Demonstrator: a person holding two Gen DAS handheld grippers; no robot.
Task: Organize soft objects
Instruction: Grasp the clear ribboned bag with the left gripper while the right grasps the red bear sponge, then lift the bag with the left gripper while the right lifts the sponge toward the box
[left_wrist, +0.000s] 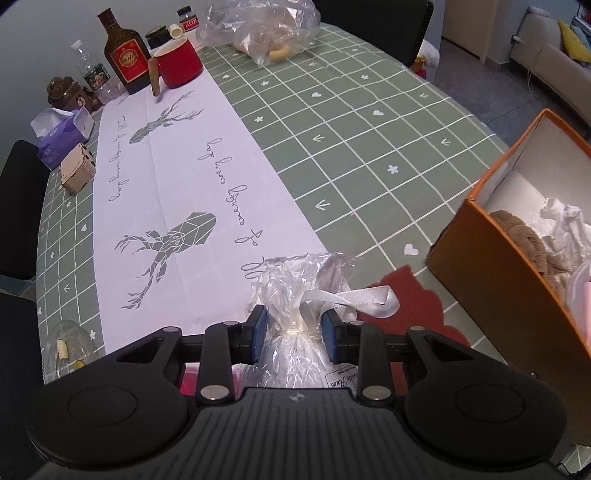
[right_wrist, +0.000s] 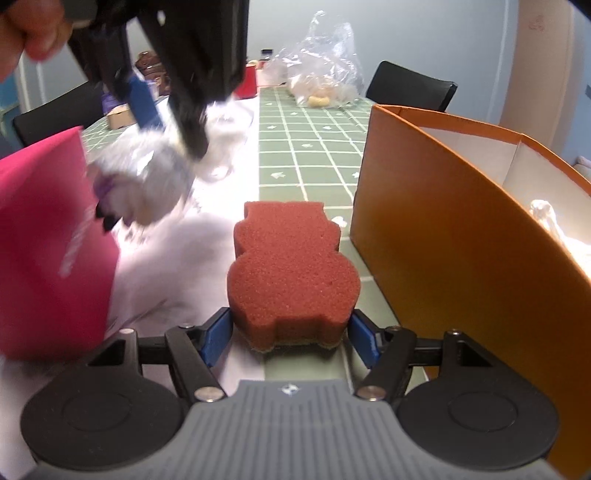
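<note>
My left gripper is shut on the tied neck of a clear plastic bag with a white ribbon, held above the table. The right wrist view shows that bag blurred and hanging from the left gripper. My right gripper is shut on the near end of a red bear-shaped sponge, its blue pads pressing both sides. An orange box stands just right of the sponge. The box holds a brown plush and crumpled white material.
A pink package sits close at the left. At the table's far end stand a brown bottle, a red mug, a tissue box, a small wooden box and a big clear bag. Black chairs surround the table.
</note>
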